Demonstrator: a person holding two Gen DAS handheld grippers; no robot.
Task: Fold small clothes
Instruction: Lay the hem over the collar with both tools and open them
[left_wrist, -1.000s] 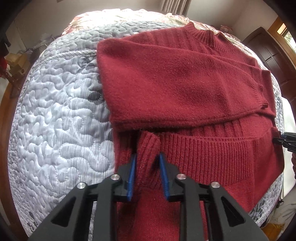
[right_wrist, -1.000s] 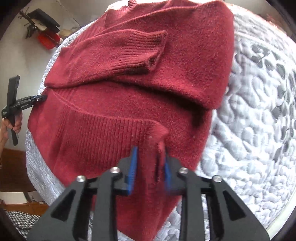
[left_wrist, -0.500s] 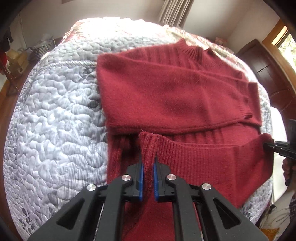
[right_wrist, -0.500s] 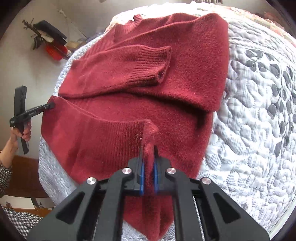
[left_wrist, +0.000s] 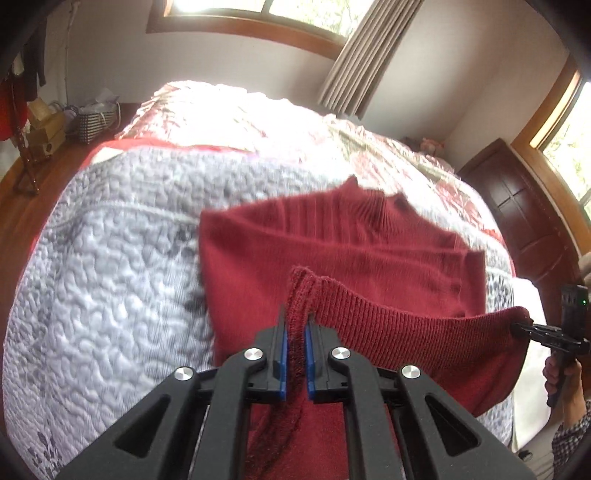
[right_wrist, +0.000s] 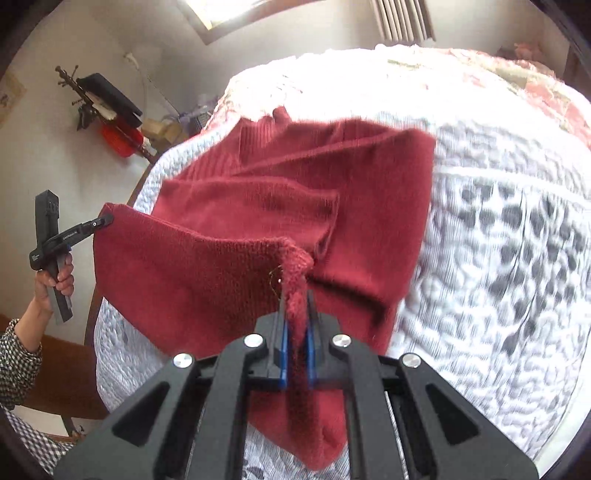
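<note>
Your red sweater (left_wrist: 332, 258) is a matt, fuzzy knit, ribbed at the hem and collar, and it lies on a grey quilted bedspread (left_wrist: 110, 277) of stitched, puckered cloth. Your left gripper (left_wrist: 294, 332) and right gripper (right_wrist: 295, 325) are matt black plastic with smooth blue pads (left_wrist: 282, 354) and shiny metal screw heads. The wardrobe (left_wrist: 517, 206) beside the bed is dark, polished wood.

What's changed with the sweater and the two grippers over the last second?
Both grippers closed on the hem corners of the red sweater: left gripper, right gripper. They then lifted the hem off the quilt and carried it toward the collar. The folded sleeves and upper body stayed flat.
</note>
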